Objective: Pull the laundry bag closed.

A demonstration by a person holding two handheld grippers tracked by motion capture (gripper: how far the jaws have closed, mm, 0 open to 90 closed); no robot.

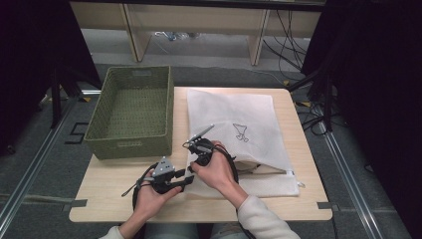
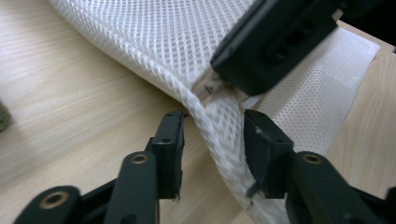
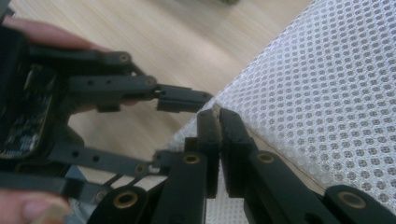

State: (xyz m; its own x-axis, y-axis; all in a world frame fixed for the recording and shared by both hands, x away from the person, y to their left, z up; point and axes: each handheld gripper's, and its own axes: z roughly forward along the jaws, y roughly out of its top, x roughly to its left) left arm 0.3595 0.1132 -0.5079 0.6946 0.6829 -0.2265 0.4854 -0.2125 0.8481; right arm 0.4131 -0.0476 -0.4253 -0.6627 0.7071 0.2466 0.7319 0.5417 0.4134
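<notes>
A white mesh laundry bag (image 1: 234, 134) lies flat on the right half of the wooden bench (image 1: 114, 184), its zip end toward the near edge, with something flat and pale showing inside the open mouth near the near right corner. The right tongs (image 1: 196, 149) are pinched shut on the bag's near left corner, gripping a small tab at the hem (image 2: 208, 86); in the right gripper view the two black jaws stand almost together with the mesh edge (image 3: 212, 109) caught at their tips. The left tongs (image 1: 186, 180) sit just beside them at the same corner, half closed, their jaws straddling the rolled hem (image 2: 217, 135) of the bag; the hem lies between the pads, and whether they press it cannot be told. A green woven basket (image 1: 130, 144) stands on the left side of the bench, reaching from its far edge to the middle, just beside the bag.
</notes>
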